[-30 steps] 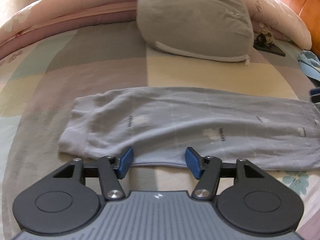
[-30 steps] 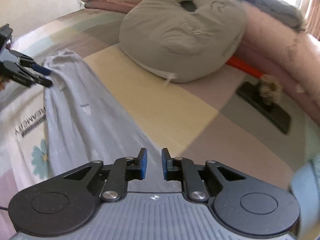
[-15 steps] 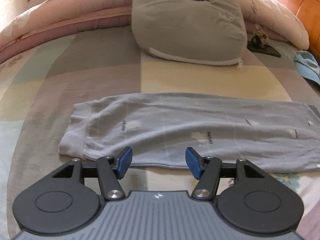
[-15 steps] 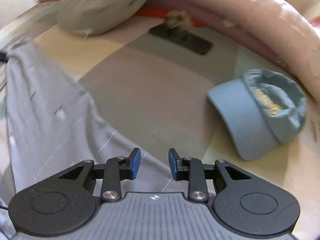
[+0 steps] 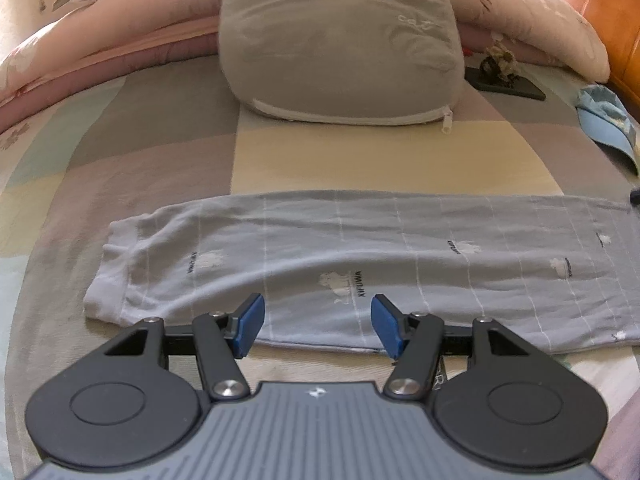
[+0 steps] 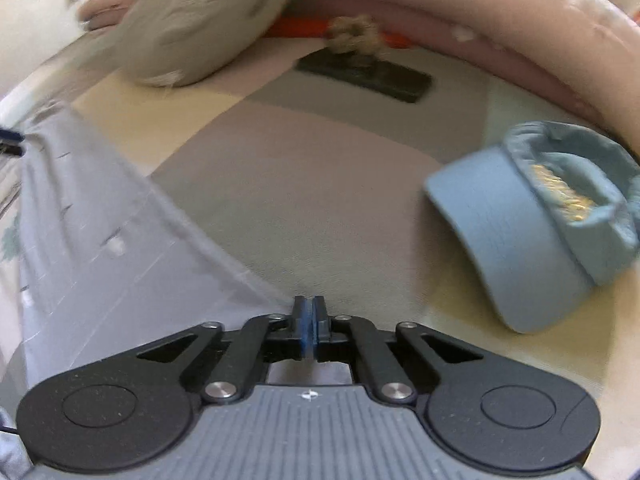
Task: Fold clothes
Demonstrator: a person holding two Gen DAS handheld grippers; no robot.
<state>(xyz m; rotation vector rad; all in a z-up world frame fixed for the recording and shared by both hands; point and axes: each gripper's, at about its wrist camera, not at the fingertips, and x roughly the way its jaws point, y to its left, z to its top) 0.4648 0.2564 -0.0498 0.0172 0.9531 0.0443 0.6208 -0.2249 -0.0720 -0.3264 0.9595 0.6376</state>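
The grey pants (image 5: 360,264) lie flat in a long strip across the middle of the left picture, on a bed cover (image 5: 160,140) made of big soft squares. They are spread out smooth, most likely so they can be folded end to end. The cloth looks thin and soft, with pale lines and small white shapes on it. The left gripper (image 5: 318,326) hangs over the near edge of the pants, low in the picture, with its blue pads wide apart and nothing between them. The right gripper (image 6: 309,322) is closing at the far end of the pants, low in the middle of its picture. Its pads are nearly together, but I cannot tell if any cloth is caught between them. A puffy grey pillow (image 5: 340,40) sits at the top. A stiff blue cap (image 6: 540,216) lies on the right.
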